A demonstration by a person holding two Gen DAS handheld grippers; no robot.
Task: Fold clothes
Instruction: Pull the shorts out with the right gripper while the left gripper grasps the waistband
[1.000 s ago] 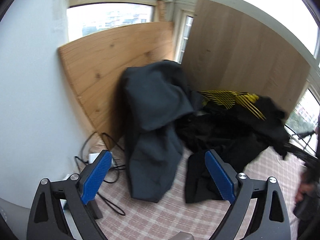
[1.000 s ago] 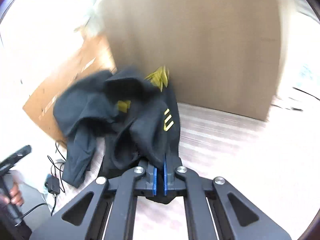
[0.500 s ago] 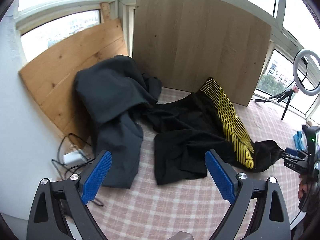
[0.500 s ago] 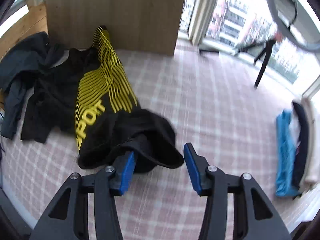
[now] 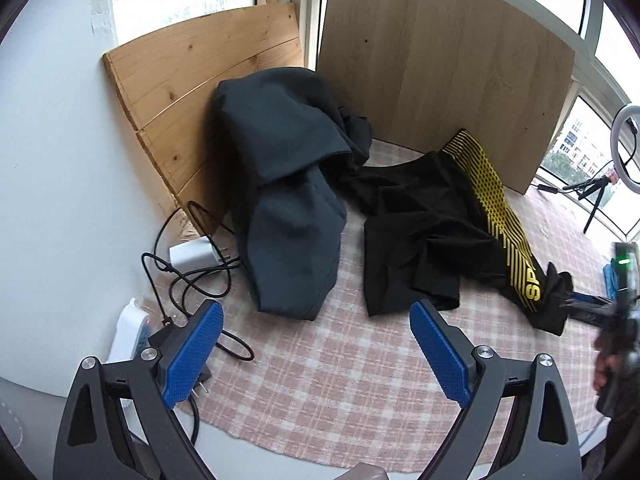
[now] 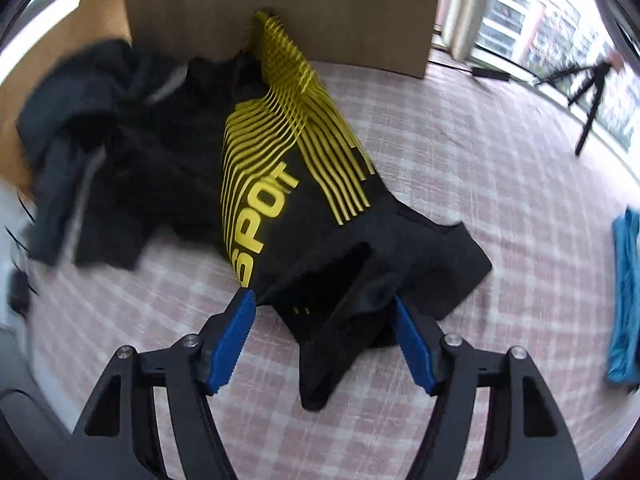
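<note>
Blue pads of my right gripper (image 6: 322, 344) stand spread over the near end of the crumpled black shirt with yellow stripes (image 6: 276, 184) on the pink checked cloth (image 6: 480, 160); my left gripper (image 5: 316, 348) is spread too, holding nothing. I'd flatten it before creasing.

A: Where is the checked cloth (image 5: 352, 376) clear?
B: Ahead of the left gripper (image 5: 316, 344), and right of the black-yellow garment (image 6: 280, 184).
A: Obstructions?
B: Cables (image 5: 188, 280) and charger (image 5: 192, 255) left; dark garment (image 5: 288, 200) and boards (image 5: 440, 64) behind.

Soft window daylight, fisheye warp, right view blurred
</note>
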